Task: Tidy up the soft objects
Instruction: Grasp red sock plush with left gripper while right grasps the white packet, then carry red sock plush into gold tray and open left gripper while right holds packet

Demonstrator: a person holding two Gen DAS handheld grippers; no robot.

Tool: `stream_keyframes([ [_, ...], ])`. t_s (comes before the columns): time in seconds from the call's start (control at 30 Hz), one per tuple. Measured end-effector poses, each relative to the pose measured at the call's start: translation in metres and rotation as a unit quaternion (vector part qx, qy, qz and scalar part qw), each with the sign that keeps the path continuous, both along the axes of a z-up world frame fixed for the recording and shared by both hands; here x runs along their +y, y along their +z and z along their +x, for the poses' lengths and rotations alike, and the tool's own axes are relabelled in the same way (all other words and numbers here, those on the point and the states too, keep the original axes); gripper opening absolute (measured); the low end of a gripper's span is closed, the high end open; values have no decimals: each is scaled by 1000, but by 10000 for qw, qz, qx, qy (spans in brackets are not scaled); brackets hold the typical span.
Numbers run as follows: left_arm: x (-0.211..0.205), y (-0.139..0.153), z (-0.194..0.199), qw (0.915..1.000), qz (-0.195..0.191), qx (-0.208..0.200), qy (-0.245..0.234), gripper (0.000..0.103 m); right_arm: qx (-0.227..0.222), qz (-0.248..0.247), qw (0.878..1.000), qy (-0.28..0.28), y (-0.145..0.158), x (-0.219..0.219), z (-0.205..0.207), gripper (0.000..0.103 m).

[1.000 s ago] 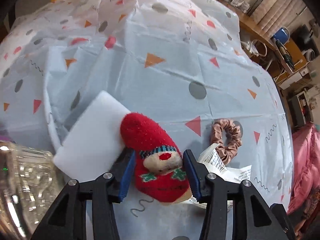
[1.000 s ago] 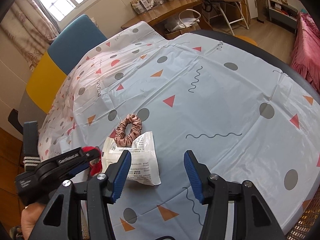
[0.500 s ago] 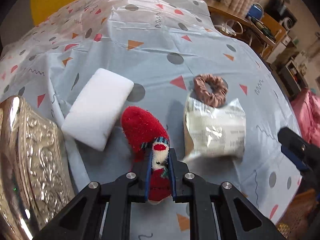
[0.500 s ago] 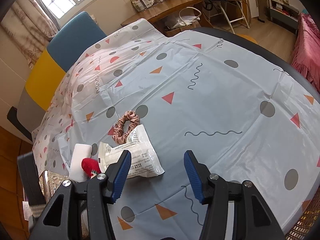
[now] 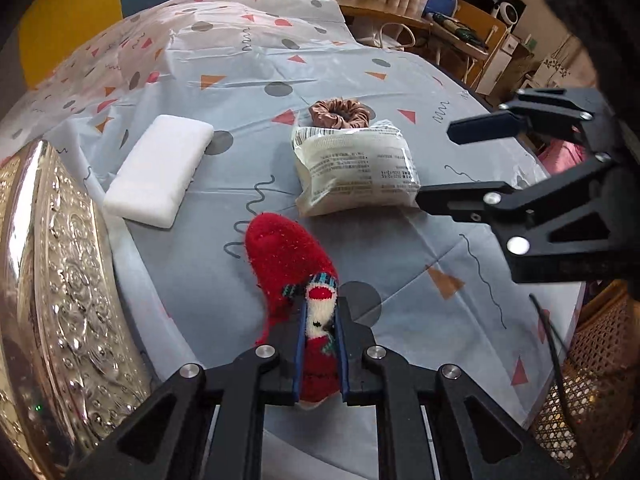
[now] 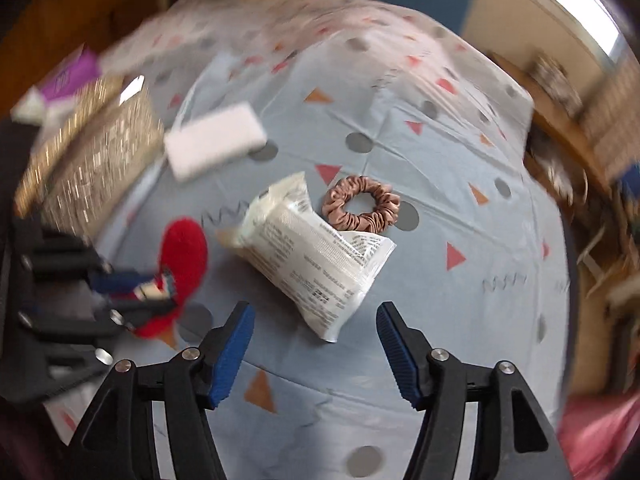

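1. Your left gripper (image 5: pixel 319 344) stays clamped on the red sock (image 5: pixel 289 258), now lifted nearer the silver box (image 5: pixel 52 280) at left.
2. Your right gripper (image 6: pixel 314 344) has its jaws apart and has swung in over the white packet (image 6: pixel 316 264), which it now frames.
3. The pink scrunchie (image 6: pixel 361 209) touches the packet's far edge; the white sponge (image 5: pixel 160 170) lies unmoved, far-left.
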State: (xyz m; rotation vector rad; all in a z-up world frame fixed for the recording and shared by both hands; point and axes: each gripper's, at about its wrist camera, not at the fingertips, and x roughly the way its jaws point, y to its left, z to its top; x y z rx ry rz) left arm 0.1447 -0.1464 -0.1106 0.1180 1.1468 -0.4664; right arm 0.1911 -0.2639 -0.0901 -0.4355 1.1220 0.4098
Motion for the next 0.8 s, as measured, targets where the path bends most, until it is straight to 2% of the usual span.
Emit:
stream_keyframes([
  [0.1,1,0,-1,10000,-10,-50,3,13,-4,-480,9982,366,-7,13,11,65],
  [0.23,0,-1,-1,10000,-19,-77,4,13,98,-686,9945,788,-19,31,29,67],
  [0.37,-1,0,-2,10000,-2,-69,2,14,276,-838,9928,807,-40,44,47,68],
  [0.43,-2,-1,-2,10000,-10,-73,10,14,332,-763,9937,749,-47,44,47,62],
  [0.47,-2,-1,-3,10000,-13,-87,9,14,284,-653,9950,696,-46,42,45,53],
  [0.5,-2,-2,-3,9999,-11,-105,8,14,294,-535,9965,570,-44,38,43,51],
  [0.67,-4,-5,-1,9999,-19,-135,49,17,270,-192,9992,-226,-43,14,19,49],
  [0.8,-6,-4,2,9999,-32,-83,102,15,409,111,9945,-961,-42,-4,-8,50],
])
